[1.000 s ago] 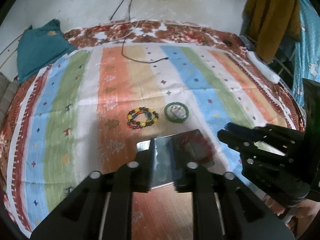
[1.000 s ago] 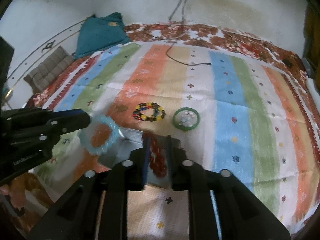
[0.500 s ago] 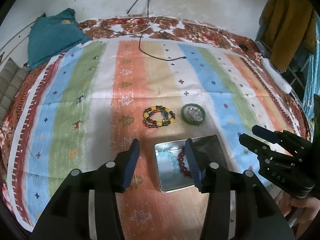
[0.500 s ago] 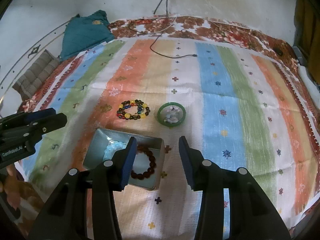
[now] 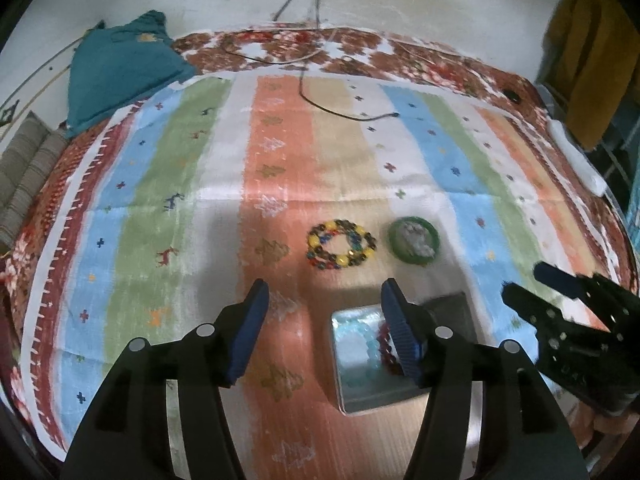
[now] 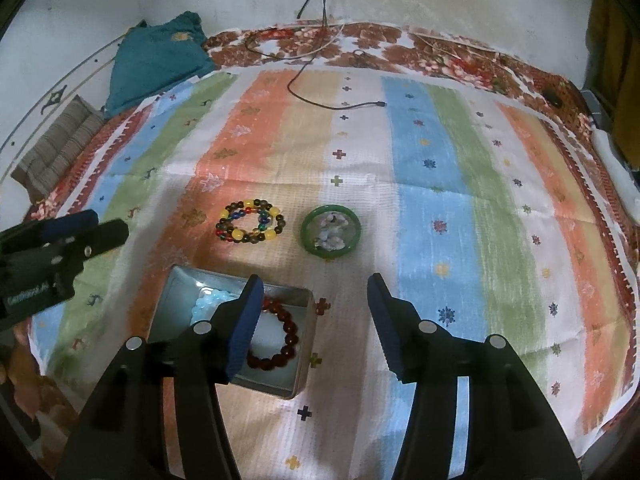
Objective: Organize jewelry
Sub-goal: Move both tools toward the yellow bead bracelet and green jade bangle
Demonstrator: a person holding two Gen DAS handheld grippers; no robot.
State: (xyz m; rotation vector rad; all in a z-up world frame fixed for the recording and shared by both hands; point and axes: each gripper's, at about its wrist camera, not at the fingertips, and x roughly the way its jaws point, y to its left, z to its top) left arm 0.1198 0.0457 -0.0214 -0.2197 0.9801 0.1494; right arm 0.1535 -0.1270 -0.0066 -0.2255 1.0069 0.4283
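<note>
A grey metal tin (image 6: 172, 292) lies on the striped cloth and holds a pale blue bracelet (image 6: 206, 302) and a dark red bead bracelet (image 6: 290, 338). The tin also shows in the left wrist view (image 5: 356, 394). Beyond it lie a multicoloured bead bracelet (image 6: 250, 222) (image 5: 341, 249) and a green bangle (image 6: 331, 234) (image 5: 414, 241) with small pale pieces inside. My left gripper (image 5: 324, 296) is open and empty, above the cloth left of the tin. My right gripper (image 6: 314, 290) is open and empty, above the tin's right side.
The striped cloth (image 6: 440, 160) covers a bed with a floral border. A teal cushion (image 6: 156, 58) lies at the far left. A black cable (image 6: 320, 100) trails from the wall across the far cloth. A mustard garment (image 5: 592, 52) hangs at the right.
Both grippers opened and drew back upward. The pale blue bracelet and the dark red bracelet, held a second ago, now lie in the tin.
</note>
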